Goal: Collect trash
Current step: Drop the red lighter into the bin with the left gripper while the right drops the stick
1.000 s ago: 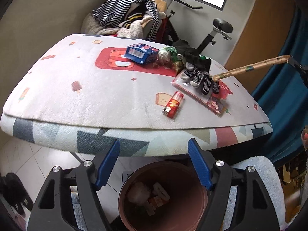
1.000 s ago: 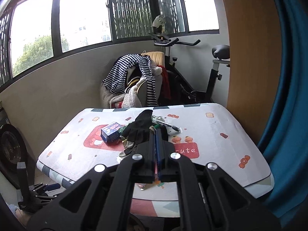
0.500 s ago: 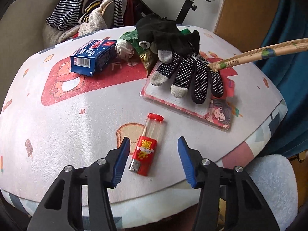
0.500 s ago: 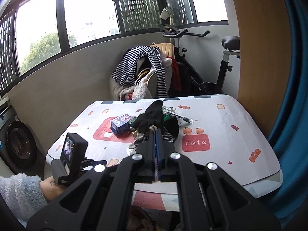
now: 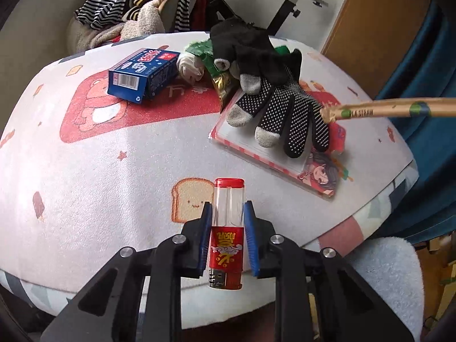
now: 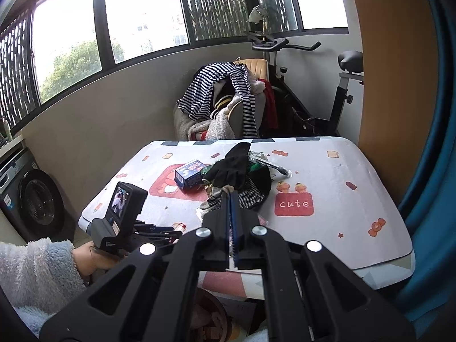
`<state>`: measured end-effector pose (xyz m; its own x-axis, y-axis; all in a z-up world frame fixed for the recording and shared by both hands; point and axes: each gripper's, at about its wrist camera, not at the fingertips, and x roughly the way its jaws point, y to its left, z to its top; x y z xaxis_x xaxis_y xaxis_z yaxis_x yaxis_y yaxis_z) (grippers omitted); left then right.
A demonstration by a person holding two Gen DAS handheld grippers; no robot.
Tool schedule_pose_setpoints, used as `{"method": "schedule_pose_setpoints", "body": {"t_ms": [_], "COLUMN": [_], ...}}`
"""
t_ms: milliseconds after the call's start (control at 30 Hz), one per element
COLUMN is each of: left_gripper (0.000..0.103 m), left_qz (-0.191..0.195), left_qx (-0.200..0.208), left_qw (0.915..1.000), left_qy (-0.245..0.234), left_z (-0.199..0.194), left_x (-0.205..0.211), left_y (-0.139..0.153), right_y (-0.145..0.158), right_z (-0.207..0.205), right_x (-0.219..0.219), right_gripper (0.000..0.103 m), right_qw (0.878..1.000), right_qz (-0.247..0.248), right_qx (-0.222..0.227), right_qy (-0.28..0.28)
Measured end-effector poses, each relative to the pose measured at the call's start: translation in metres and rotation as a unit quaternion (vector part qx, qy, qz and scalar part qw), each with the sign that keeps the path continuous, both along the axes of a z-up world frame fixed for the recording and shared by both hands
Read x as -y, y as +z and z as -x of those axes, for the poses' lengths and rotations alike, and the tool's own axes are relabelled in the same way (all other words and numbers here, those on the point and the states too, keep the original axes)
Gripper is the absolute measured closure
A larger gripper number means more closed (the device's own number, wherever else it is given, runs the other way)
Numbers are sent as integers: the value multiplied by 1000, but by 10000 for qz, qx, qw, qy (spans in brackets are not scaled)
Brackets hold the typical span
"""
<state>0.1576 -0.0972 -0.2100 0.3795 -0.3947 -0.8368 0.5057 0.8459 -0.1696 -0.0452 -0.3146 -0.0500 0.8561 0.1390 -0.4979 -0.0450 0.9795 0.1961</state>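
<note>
Red-capped and clear-bodied, the lighter (image 5: 227,228) lies near the table's (image 5: 119,171) front edge between our left gripper's (image 5: 227,213) narrowed pads, so we should clamp squarely before lifting, while our right gripper (image 6: 230,199) pinches the paper straw (image 5: 384,111).

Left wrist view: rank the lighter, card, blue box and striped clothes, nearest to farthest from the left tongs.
1. Lighter, between the left tongs.
2. Card, ahead right, under the glove.
3. Blue box, ahead left.
4. Striped clothes, beyond the table's far edge.
</note>
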Motion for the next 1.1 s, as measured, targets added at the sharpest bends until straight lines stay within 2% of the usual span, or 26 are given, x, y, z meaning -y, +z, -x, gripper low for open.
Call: {"method": "schedule_pose_setpoints", "body": {"t_ms": [100,300,533,767,933,1100], "left_gripper": [81,81,81,81,81,81], "left_qz": [361,703,954,1049,1036,1036], "left_qx": [131,531,707,632,475,303], "left_qw": [9991,9958,9924,9918,9929,9935], "left_qy": [179,233,327,356,328,363], "left_z": [19,69,109,130,137,139], "left_x": [-23,-59,-90,-105,-107,-110], "left_y": [23,63,80,71,56,44], "right_y": [5,9,-1,-55,-114,-165], "right_z": [12,38,52,33,3,-25], "right_x": [-7,-28,-54,-81,-103,-125], "right_gripper": [98,98,98,98,98,97], "right_qw": [9998,9961,9871,9724,9526,9383], "right_qz": [-11,-104,-216,-100,-152,-59], "right_qx": [-49,-334,-786,-1651,-2458,-2958], "right_qy": [206,805,1376,1646,1788,1790]}}
